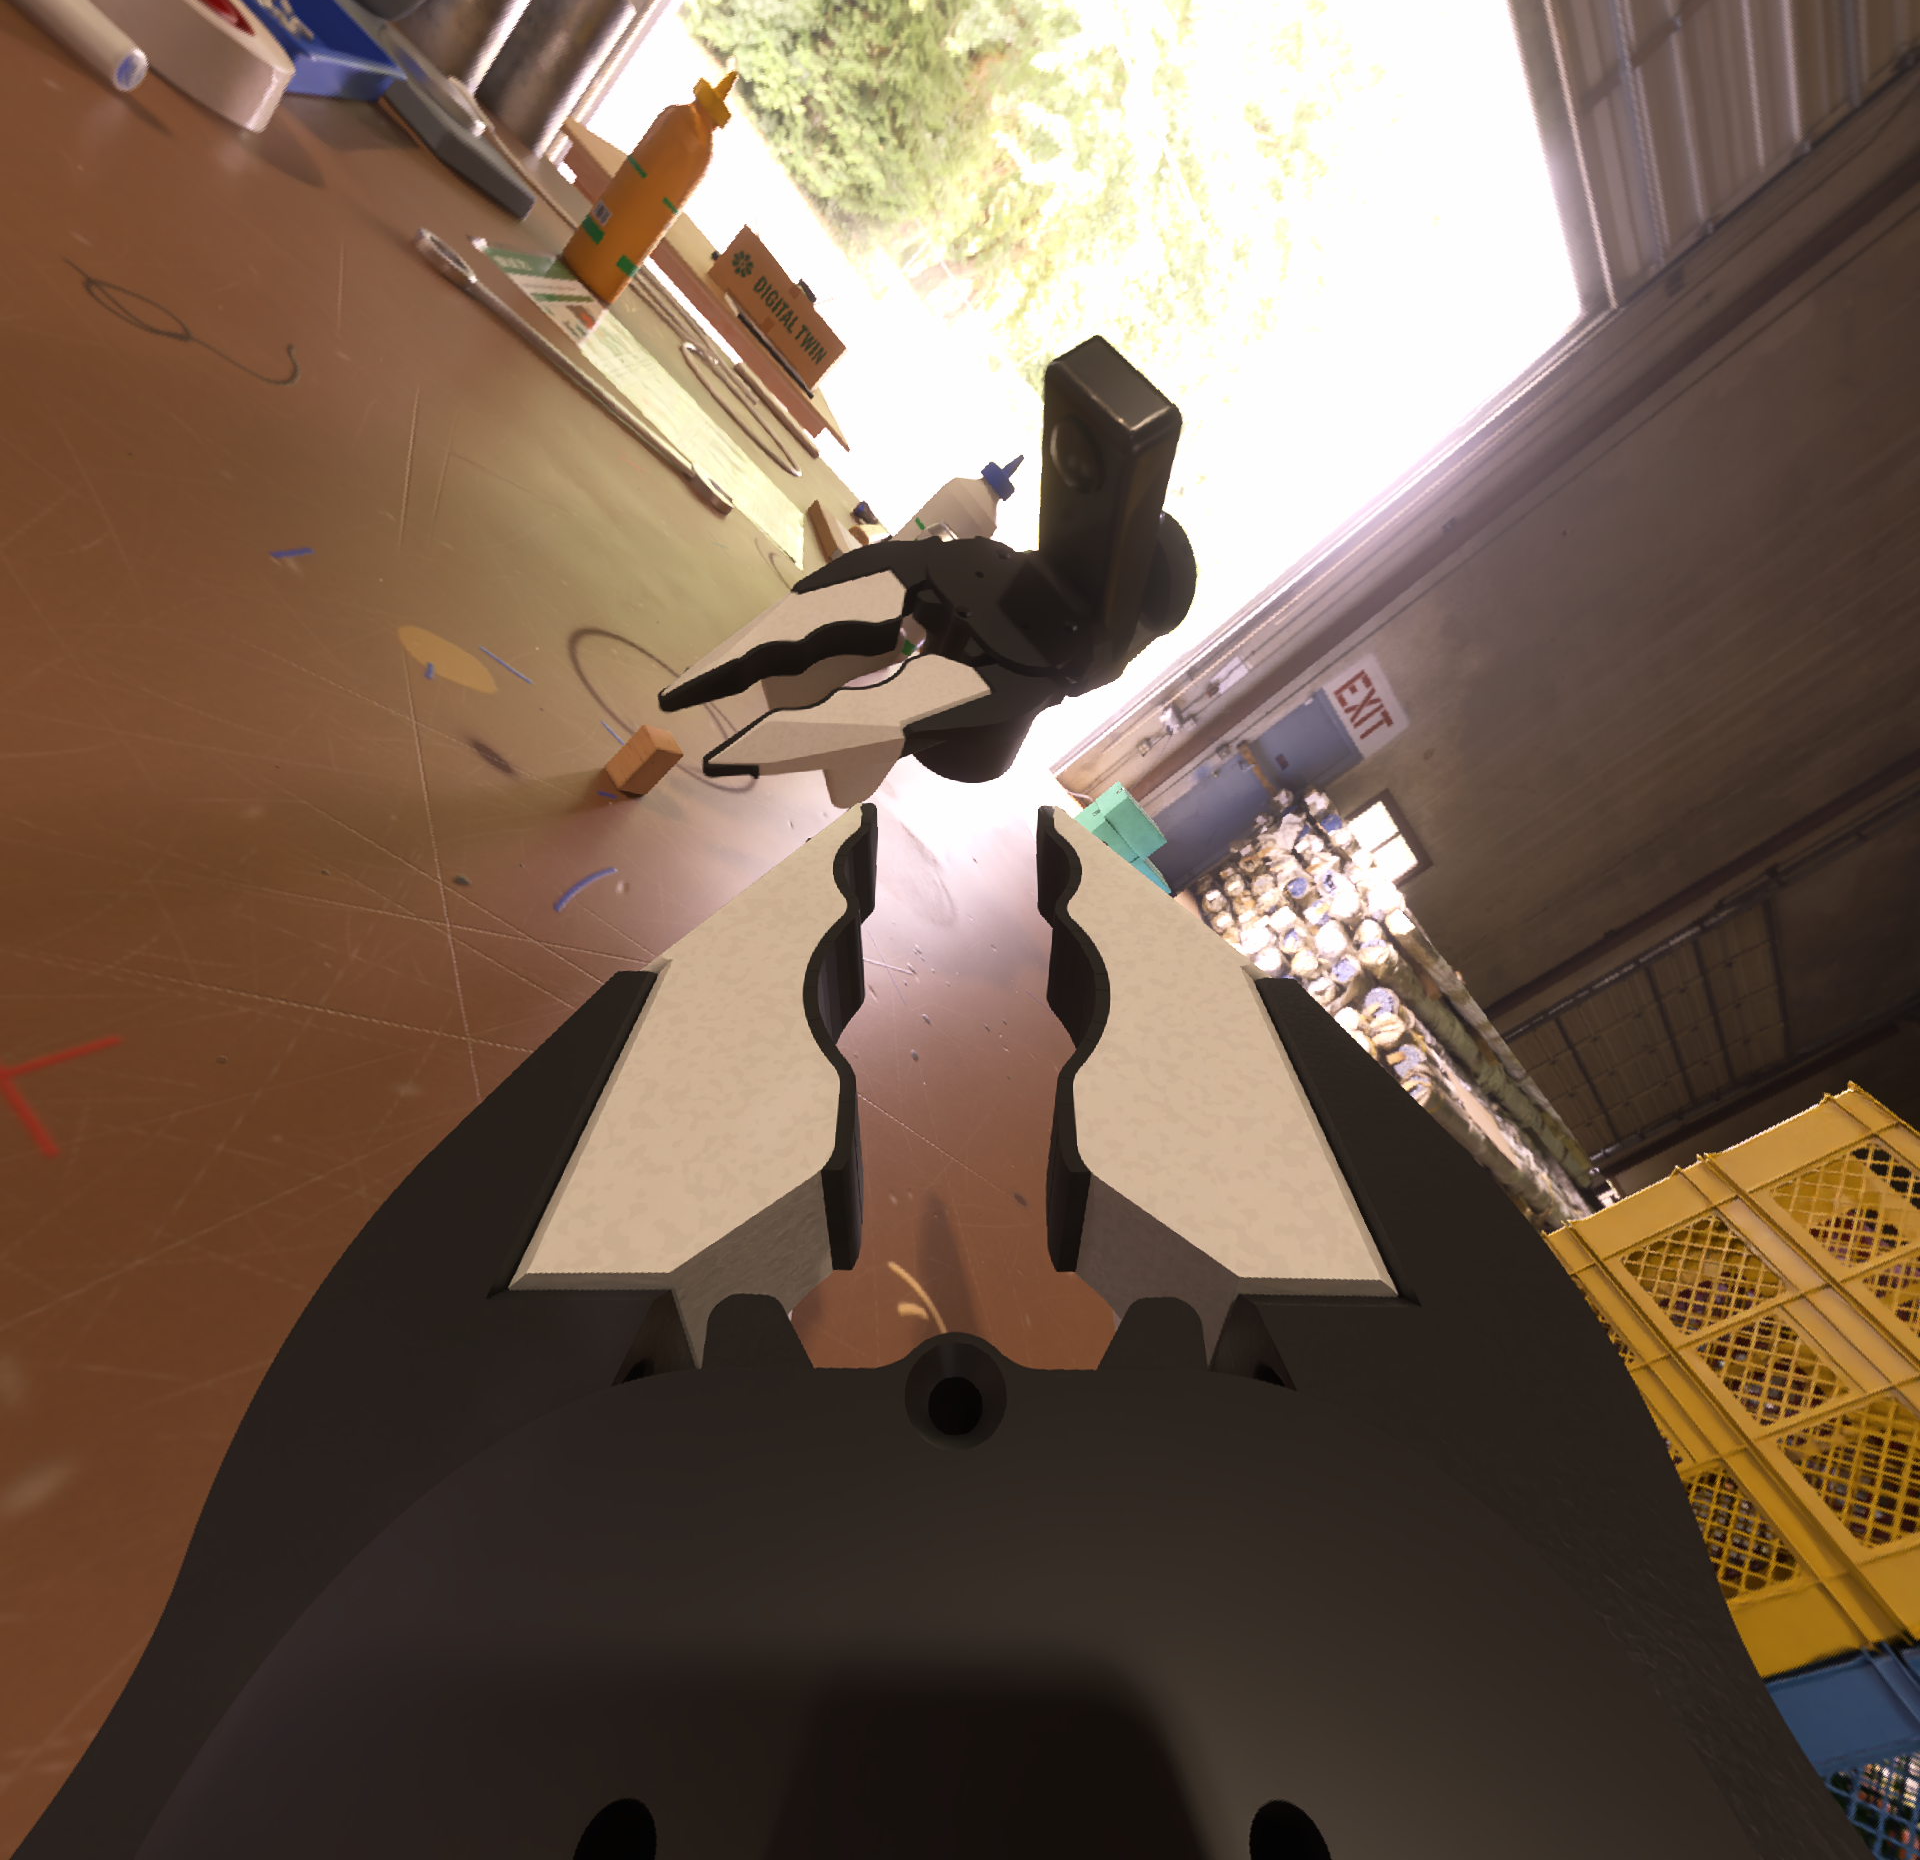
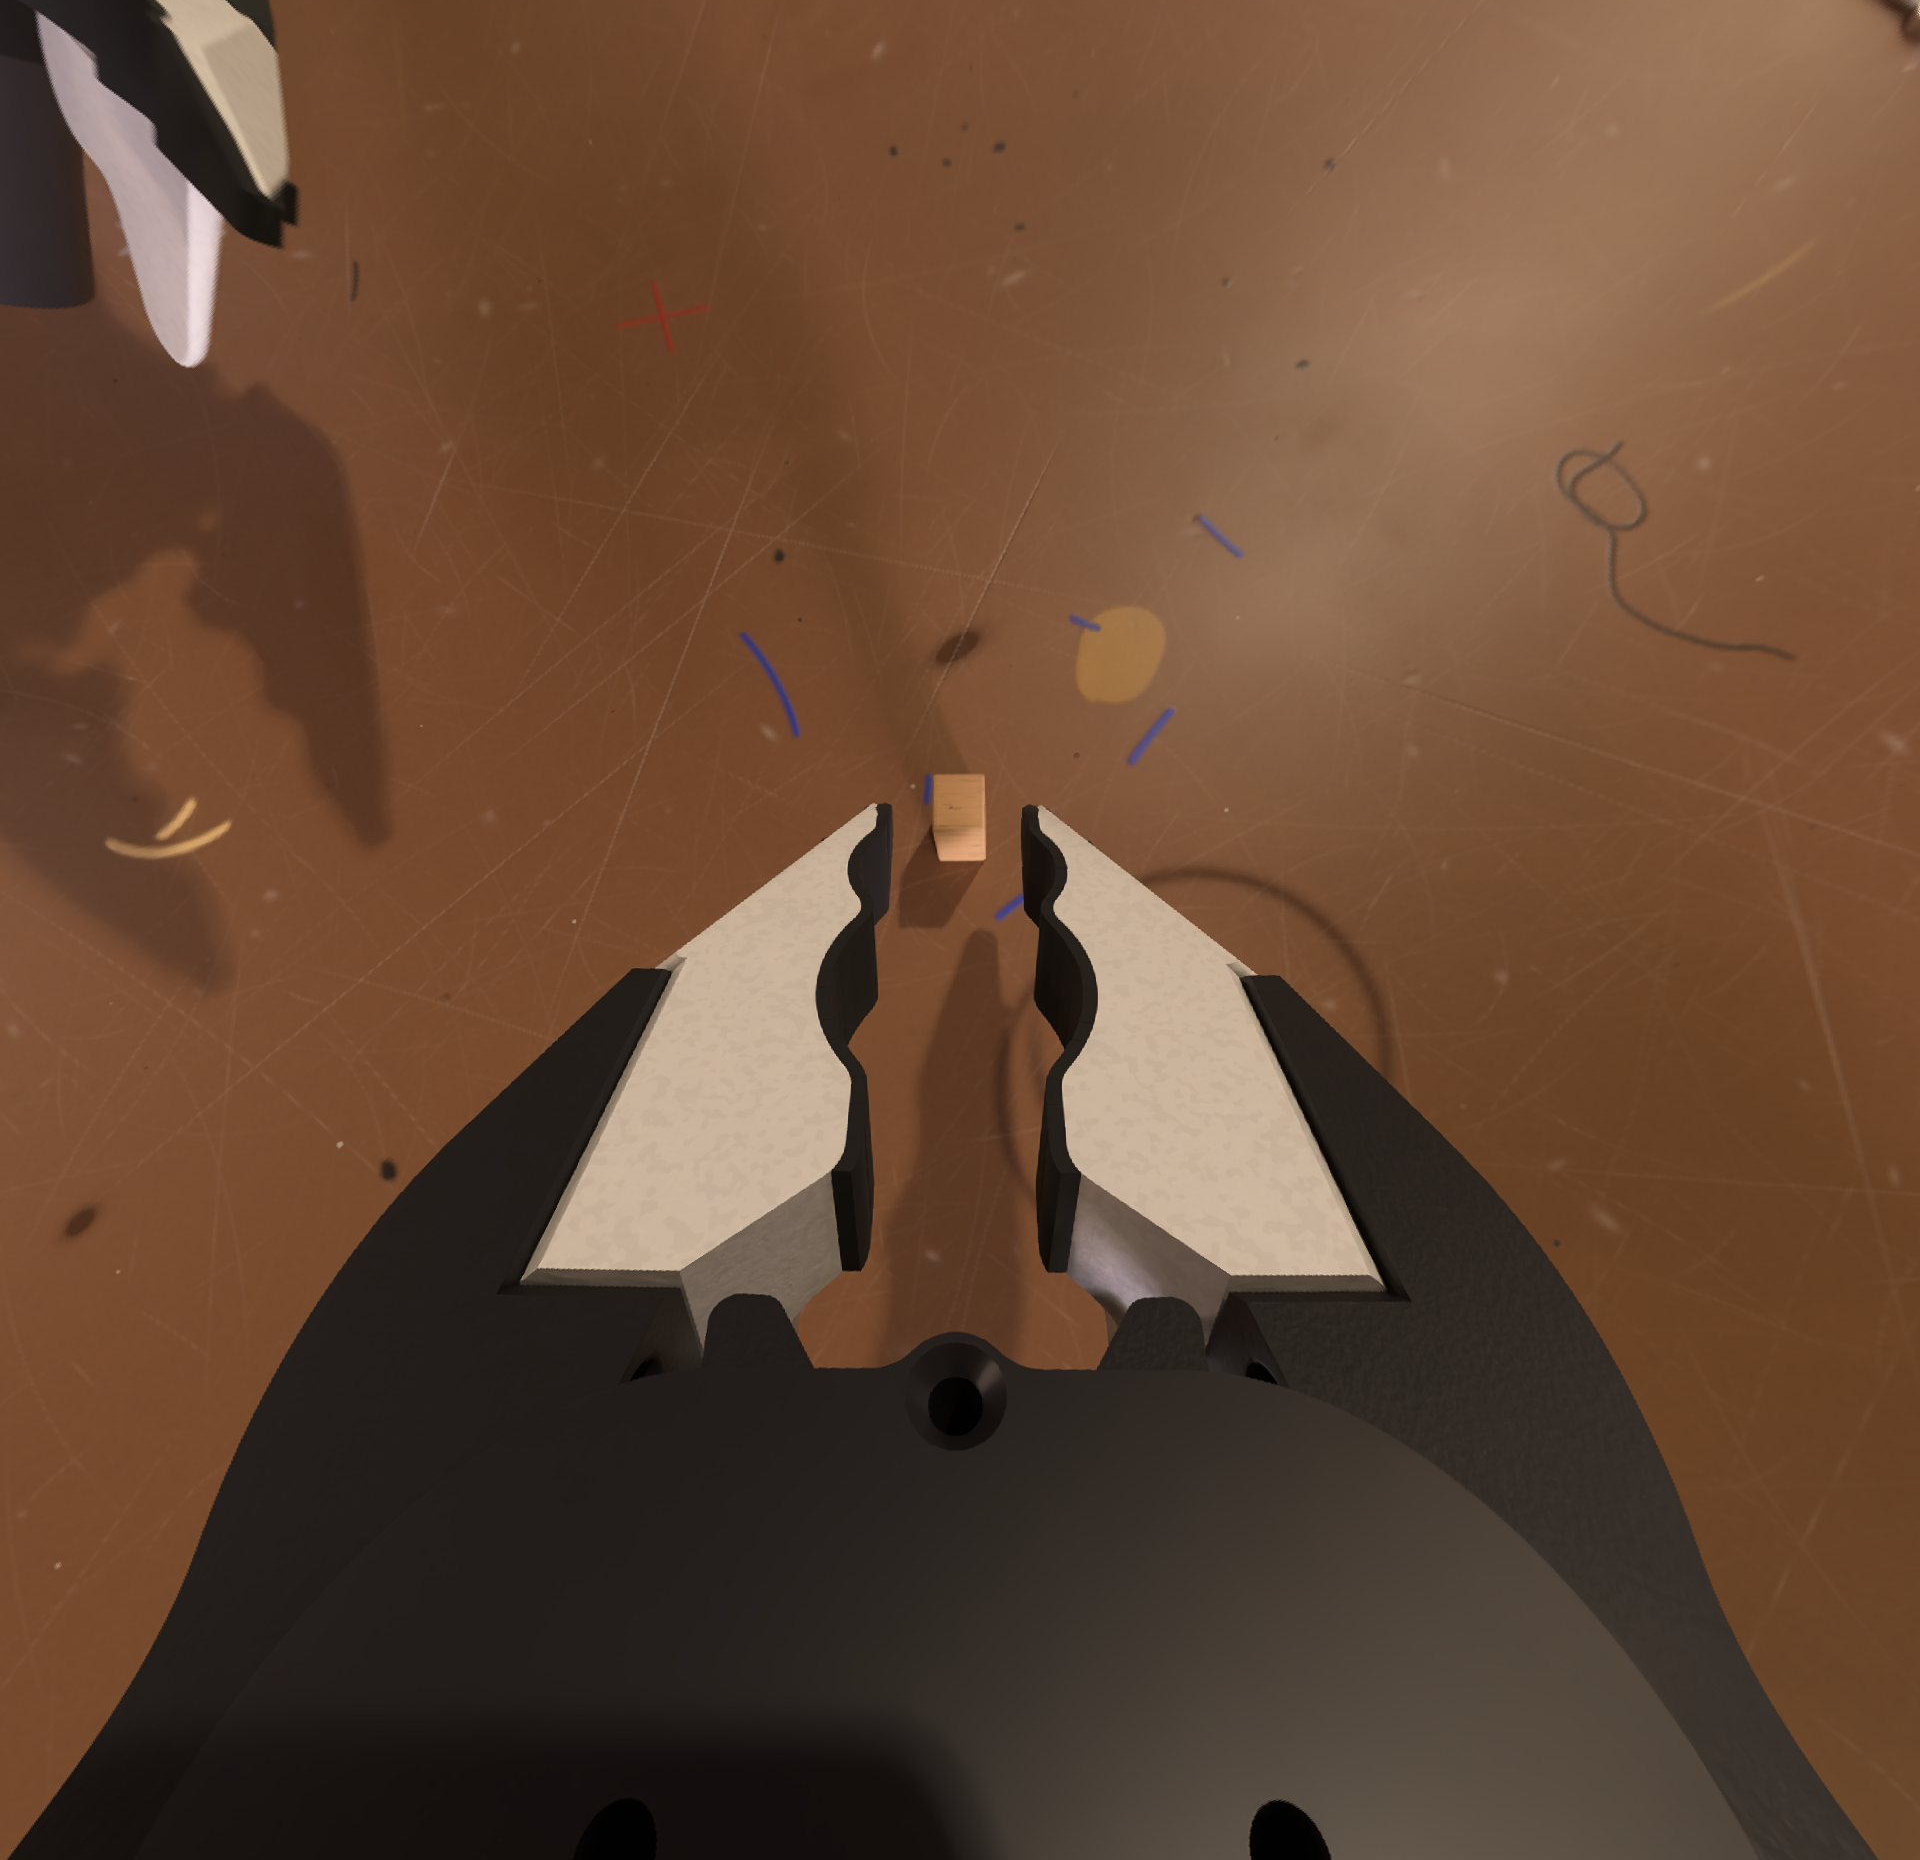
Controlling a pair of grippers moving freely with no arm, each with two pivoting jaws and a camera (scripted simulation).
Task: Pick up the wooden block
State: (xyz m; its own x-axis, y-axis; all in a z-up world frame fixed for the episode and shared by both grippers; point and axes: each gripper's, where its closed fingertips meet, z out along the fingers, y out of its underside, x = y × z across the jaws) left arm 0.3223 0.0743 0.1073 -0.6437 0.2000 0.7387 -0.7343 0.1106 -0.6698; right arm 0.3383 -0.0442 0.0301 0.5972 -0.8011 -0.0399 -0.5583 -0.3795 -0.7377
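The right gripper (image 2: 956, 823), jaws parted and empty, is hanging directly over the wooden block (image 2: 958, 816) lying mid-table, well clear of every edge, apparently lining up to straddle it.

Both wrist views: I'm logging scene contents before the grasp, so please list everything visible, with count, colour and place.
wooden block: 1, light tan, on the table just beyond the right gripper's fingertips
table: 1, scratched brown, under everything
orange bottle: 1, orange with green bands, far table edge
white bottle: 1, white with blue cap, behind the right gripper
tape roll: 1, off-white, far corner
marker: 1, white, beside the tape roll
cardboard box: 1, brown, near the orange bottle
crate: 1, yellow, off the table
right gripper: 1, black and cream, open, aimed at the block
left gripper: 1, black and cream, open, holding nothing
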